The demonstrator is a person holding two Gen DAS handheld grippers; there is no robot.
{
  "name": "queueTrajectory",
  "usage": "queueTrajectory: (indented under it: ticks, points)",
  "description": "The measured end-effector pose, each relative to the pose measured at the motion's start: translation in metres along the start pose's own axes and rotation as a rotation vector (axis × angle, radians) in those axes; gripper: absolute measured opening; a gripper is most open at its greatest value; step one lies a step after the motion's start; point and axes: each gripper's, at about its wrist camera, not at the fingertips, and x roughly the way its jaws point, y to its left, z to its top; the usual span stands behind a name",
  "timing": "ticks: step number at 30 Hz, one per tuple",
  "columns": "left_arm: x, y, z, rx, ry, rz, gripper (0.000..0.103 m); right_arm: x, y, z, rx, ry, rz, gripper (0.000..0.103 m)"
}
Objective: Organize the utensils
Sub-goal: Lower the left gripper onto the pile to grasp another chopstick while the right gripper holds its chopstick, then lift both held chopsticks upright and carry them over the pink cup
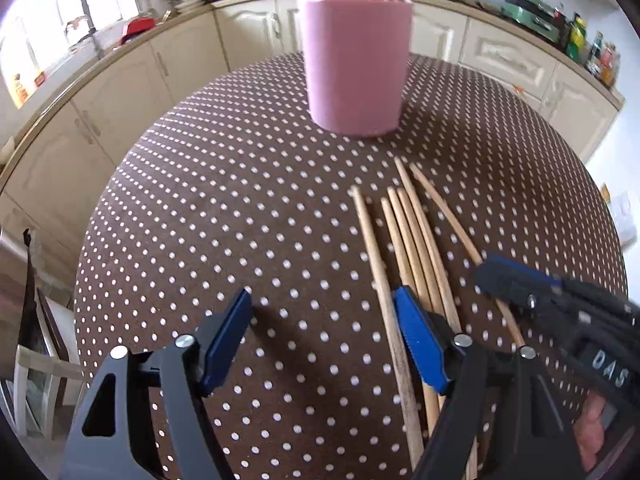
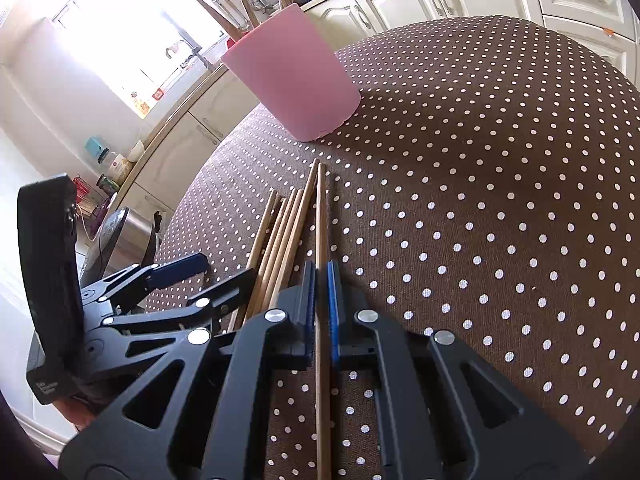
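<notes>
While the pink cup (image 1: 355,64) is holding upright sticks, the right gripper (image 2: 321,276) is pinching one chopstick (image 2: 321,216) (beside the loose bundle (image 1: 408,236)); the left gripper (image 1: 320,300) is hanging spread.

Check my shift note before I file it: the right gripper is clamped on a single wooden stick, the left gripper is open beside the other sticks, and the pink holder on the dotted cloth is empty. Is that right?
Not quite. The pink holder is not empty: sticks already stand in it, as the left wrist view shows. The rest holds: right gripper clamped on a single wooden stick, left gripper open beside the other sticks.
</notes>
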Motion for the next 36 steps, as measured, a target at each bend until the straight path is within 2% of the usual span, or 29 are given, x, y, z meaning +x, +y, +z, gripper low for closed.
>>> queueTrajectory:
  ticks: [4, 6, 8, 9, 10, 11, 15, 18, 21, 24, 27, 31, 36]
  points:
    - [0.006, 0.003, 0.007, -0.052, -0.021, -0.013, 0.074, 0.0, 0.001, 0.0, 0.005, -0.001, 0.002, 0.006]
    - [0.007, 0.004, 0.006, -0.033, -0.045, -0.017, 0.068, 0.0, 0.001, 0.0, 0.005, 0.0, 0.002, 0.006]
    - [0.003, 0.003, 0.005, 0.02, -0.086, -0.046, 0.036, 0.0, 0.001, 0.0, 0.005, 0.0, 0.001, 0.006]
    - [0.002, -0.001, 0.005, 0.05, -0.095, -0.052, 0.03, 0.0, 0.001, 0.0, 0.005, 0.0, 0.001, 0.006]
    - [0.001, -0.003, 0.003, 0.07, -0.101, -0.054, 0.018, 0.0, 0.0, 0.0, 0.009, -0.001, 0.004, 0.006]
    - [0.001, -0.007, 0.002, 0.087, -0.11, -0.057, 0.01, 0.0, 0.0, 0.0, 0.015, -0.001, 0.009, 0.006]
    - [0.001, -0.012, -0.008, 0.102, -0.162, -0.047, 0.007, 0.0, 0.003, 0.0, -0.003, -0.006, -0.014, 0.006]
    - [-0.005, -0.007, -0.015, 0.045, -0.183, -0.081, 0.007, 0.0, 0.007, -0.001, -0.007, -0.007, -0.018, 0.006]
    - [-0.018, 0.003, -0.022, 0.009, -0.238, -0.078, 0.007, -0.002, 0.011, -0.001, -0.014, -0.026, -0.023, 0.006]
    - [-0.029, 0.011, -0.022, -0.039, -0.283, -0.098, 0.007, -0.005, 0.018, -0.002, -0.044, -0.041, 0.039, 0.006]
    - [-0.038, 0.016, -0.02, -0.064, -0.316, -0.115, 0.007, -0.005, 0.024, -0.002, -0.048, -0.059, 0.029, 0.006]
    - [-0.058, 0.02, -0.019, -0.092, -0.403, -0.112, 0.007, -0.01, 0.035, 0.0, -0.07, -0.109, 0.023, 0.006]
    - [-0.08, 0.025, -0.009, -0.114, -0.47, -0.108, 0.007, -0.027, 0.05, 0.009, -0.109, -0.218, 0.009, 0.006]
